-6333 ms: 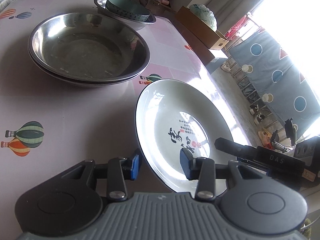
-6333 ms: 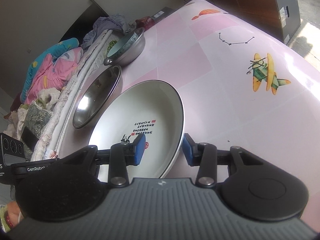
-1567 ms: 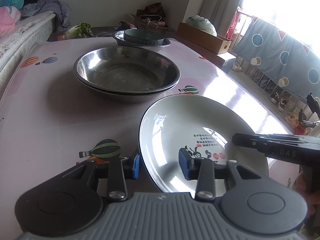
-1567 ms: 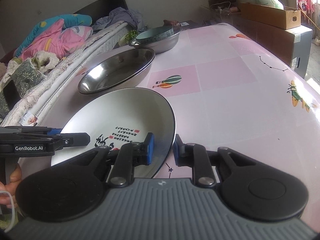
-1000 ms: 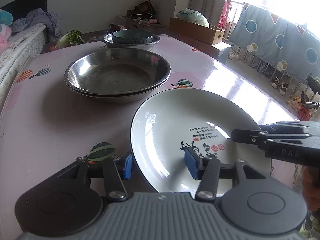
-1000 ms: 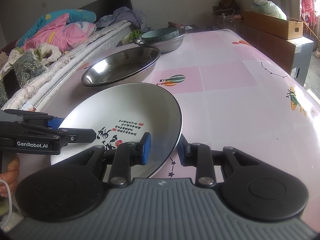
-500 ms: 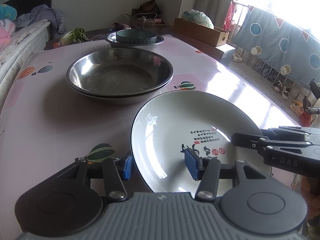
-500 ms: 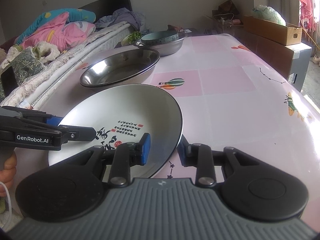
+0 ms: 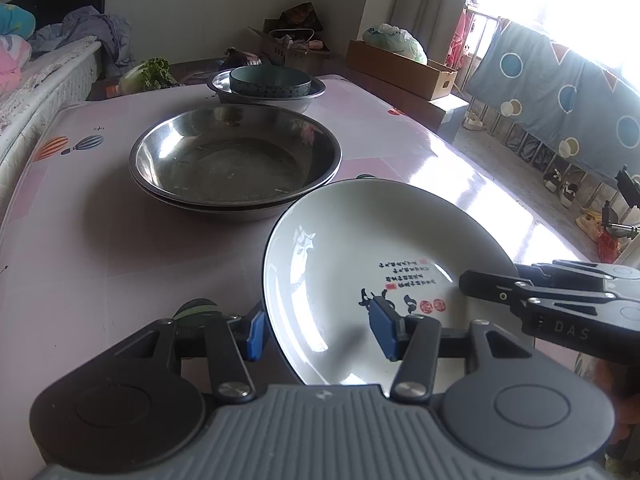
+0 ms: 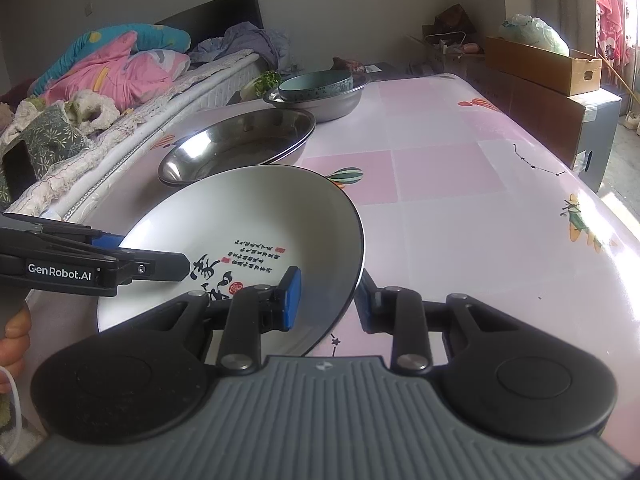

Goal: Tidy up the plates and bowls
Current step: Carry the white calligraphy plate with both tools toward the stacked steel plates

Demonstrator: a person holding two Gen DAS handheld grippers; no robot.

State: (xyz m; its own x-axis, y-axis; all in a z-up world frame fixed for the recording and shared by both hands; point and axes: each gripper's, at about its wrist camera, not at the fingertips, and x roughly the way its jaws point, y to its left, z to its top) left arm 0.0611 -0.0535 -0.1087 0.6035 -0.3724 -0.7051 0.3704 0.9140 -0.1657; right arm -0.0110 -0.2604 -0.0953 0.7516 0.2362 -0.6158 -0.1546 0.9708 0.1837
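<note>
Since the earliest frames both tools are pointing less steeply down, and the right tool (image 10: 326, 300) is standing with its pads closer together about the rim of the white plate (image 9: 360, 248). The plate is now hanging tilted above the pink surface (image 9: 80, 240), and its far edge is covering part of the stacked steel bowls (image 9: 236, 160).

The left wrist view is showing, from the left, the left tool (image 9: 320, 332) clamping the plate's near left rim, one pad outside and one on the inner face. At the far right it is showing a blue cloth with circles (image 9: 560, 92) hanging by the window, which the other view is missing.

The right wrist view is showing, at its left, a bed (image 10: 100, 80) piled with bedding and the person's left hand (image 10: 12, 332). The right tool is gripping the plate's right rim. Behind the steel bowls, a teal bowl (image 10: 316, 82) is sitting inside a smaller steel bowl (image 10: 332, 104).
</note>
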